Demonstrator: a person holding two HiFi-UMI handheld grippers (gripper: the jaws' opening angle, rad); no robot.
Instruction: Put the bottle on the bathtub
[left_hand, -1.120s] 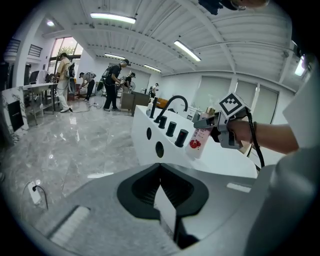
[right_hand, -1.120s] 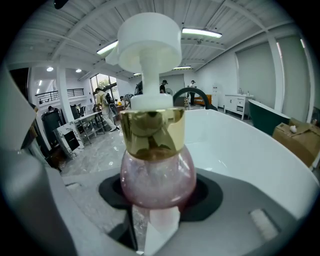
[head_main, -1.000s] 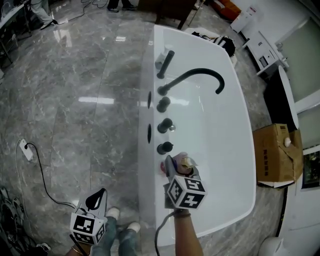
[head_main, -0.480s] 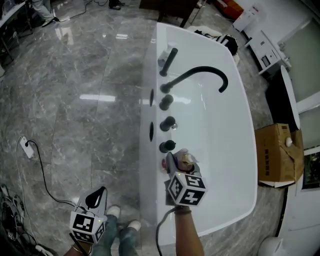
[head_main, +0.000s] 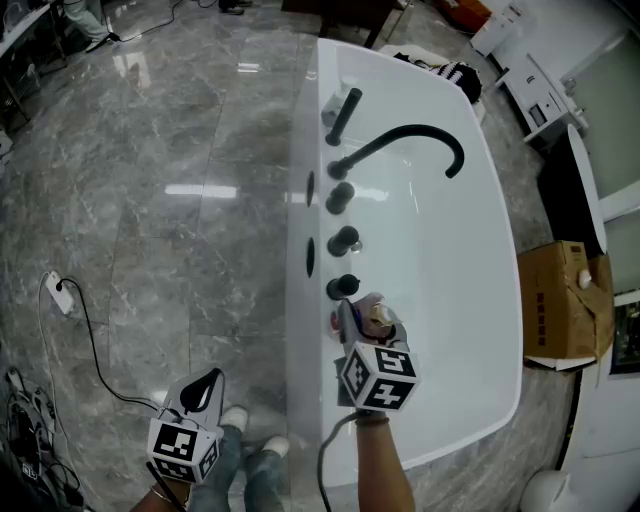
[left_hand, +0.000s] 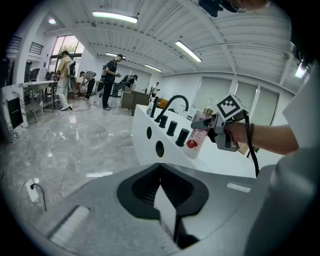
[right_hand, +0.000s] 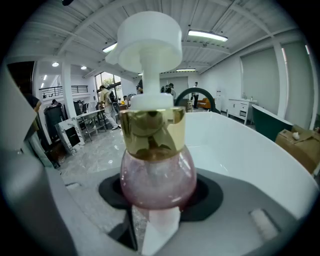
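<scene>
Right gripper (head_main: 362, 322): jaws wide, clamped on pump bottle (right_hand: 155, 170) holding pink liquid, at bathtub (head_main: 470, 260) rim | Left gripper (head_main: 200, 390): jaws together, empty, outside bathtub.

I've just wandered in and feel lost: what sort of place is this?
Probably a workshop or showroom hall, not a home: a bathtub stands on open marble floor, with people at tables under strip lights.
</scene>
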